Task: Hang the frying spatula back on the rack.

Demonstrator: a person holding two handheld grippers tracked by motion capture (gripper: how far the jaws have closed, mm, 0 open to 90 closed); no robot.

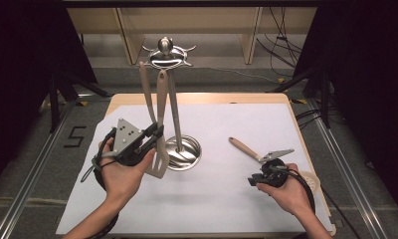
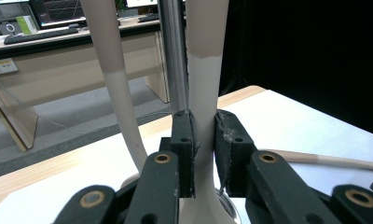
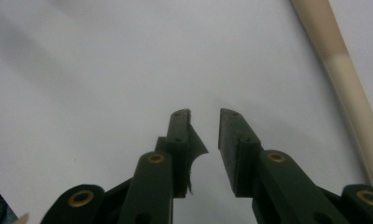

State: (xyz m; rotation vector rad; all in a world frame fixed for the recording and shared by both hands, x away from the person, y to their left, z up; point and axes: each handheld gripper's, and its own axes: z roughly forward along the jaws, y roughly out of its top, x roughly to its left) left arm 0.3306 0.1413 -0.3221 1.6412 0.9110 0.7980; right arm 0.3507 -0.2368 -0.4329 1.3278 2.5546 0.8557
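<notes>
On the white table sheet [image 1: 227,199], we steadied a hanging spatula [image 1: 159,149].
Our left gripper [image 2: 204,154] clamped its handle (keeping it from swinging on the rack [image 1: 167,52]); the right gripper [image 3: 204,140] rested apart, empty.

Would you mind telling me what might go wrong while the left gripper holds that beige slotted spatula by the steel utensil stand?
1. The left gripper pinches the beige slotted spatula on its narrow handle, so the spatula may twist or slip.
2. A second beige utensil hangs close beside it on the steel utensil stand; any swing could knock it off.
3. A sideways pull might tip the stand.
</notes>
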